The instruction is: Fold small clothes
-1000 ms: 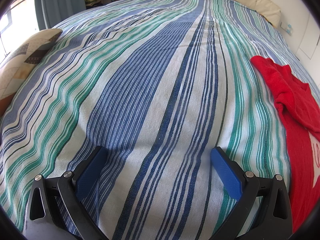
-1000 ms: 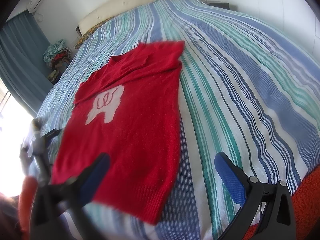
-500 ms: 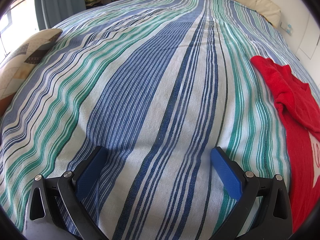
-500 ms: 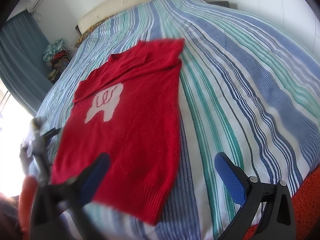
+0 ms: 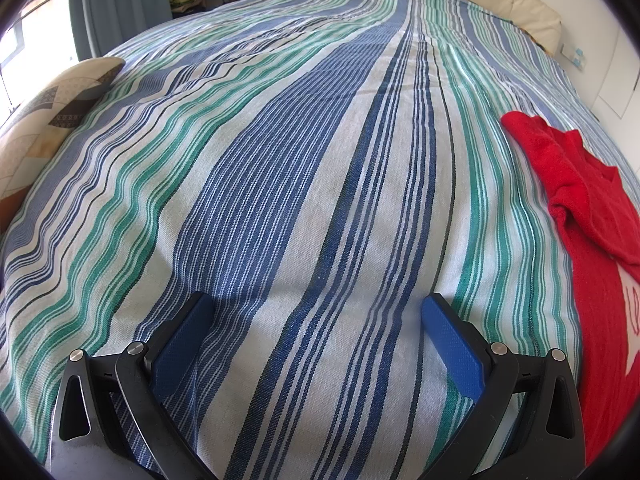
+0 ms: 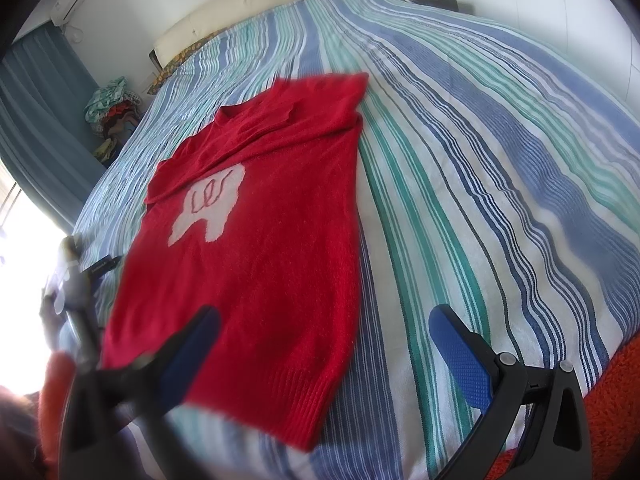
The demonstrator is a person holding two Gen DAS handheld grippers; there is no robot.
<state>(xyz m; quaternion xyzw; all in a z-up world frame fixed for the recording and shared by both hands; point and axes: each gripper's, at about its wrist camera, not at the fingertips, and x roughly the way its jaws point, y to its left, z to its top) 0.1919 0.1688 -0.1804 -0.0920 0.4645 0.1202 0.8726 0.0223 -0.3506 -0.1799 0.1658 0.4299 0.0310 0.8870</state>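
Observation:
A small red sweater (image 6: pixel 272 248) with a white patch (image 6: pixel 208 208) lies flat on the striped bedspread (image 6: pixel 480 160), sleeves folded across the top, ribbed hem nearest me. My right gripper (image 6: pixel 325 314) hovers open over the hem's right corner, with its left finger above the sweater and its right finger (image 6: pixel 460 356) above bare bedspread. My left gripper (image 5: pixel 316 304) is open and low over bare stripes, well left of the sweater (image 5: pixel 592 240), which shows only at the right edge of the left wrist view. Neither gripper holds anything.
A patterned pillow (image 5: pixel 52 120) lies at the bed's left edge. A cream headboard (image 6: pixel 260 0) runs along the far end, and a heap of clothes (image 6: pixel 112 108) sits beside the blue curtain (image 6: pixel 40 120). Orange fuzzy fabric (image 6: pixel 612 392) borders the near right corner.
The right wrist view has shifted slightly and blurred, with the sweater a touch nearer. The left gripper has not moved. Both stay open.

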